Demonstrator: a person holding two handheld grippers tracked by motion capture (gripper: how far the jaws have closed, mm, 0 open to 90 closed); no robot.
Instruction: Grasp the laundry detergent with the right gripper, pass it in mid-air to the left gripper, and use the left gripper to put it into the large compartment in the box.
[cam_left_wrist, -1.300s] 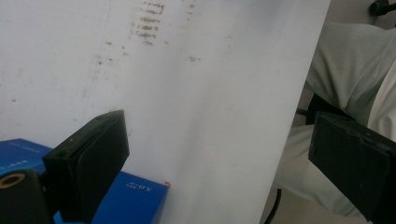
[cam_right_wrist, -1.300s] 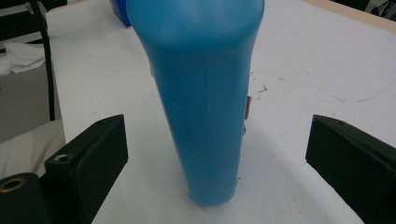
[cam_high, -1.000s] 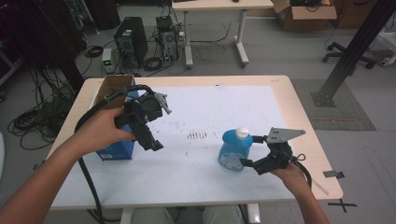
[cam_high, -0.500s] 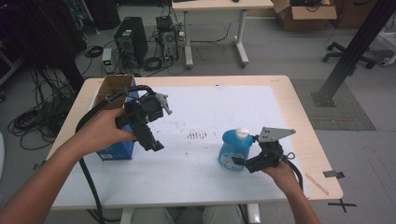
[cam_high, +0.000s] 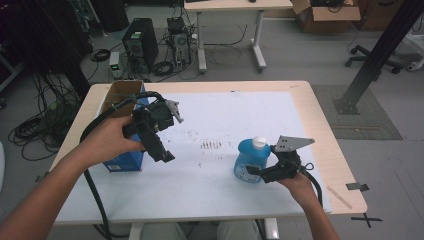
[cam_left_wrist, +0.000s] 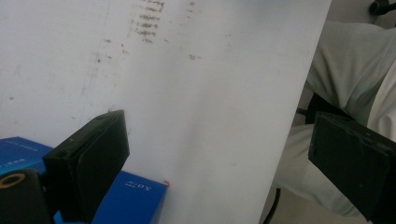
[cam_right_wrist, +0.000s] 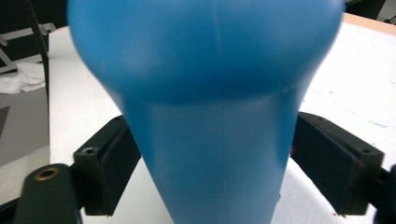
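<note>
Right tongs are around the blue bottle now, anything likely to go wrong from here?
1. The right tongs have just been closing around the blue bottle, on its narrow lower part under the wider bulge. A grip on that smooth taper could slip, or the top-heavy bottle could tilt.
2. The bottle stands near the table's front edge, so a fumble could knock it off.
3. The left tongs hang open above the blue box, so a downward move might bump it.

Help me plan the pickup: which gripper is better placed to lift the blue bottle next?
Right. The right gripper has been closing its jaws, which now touch the blue bottle on both sides. The left gripper hangs open near the blue box, well away.
</note>
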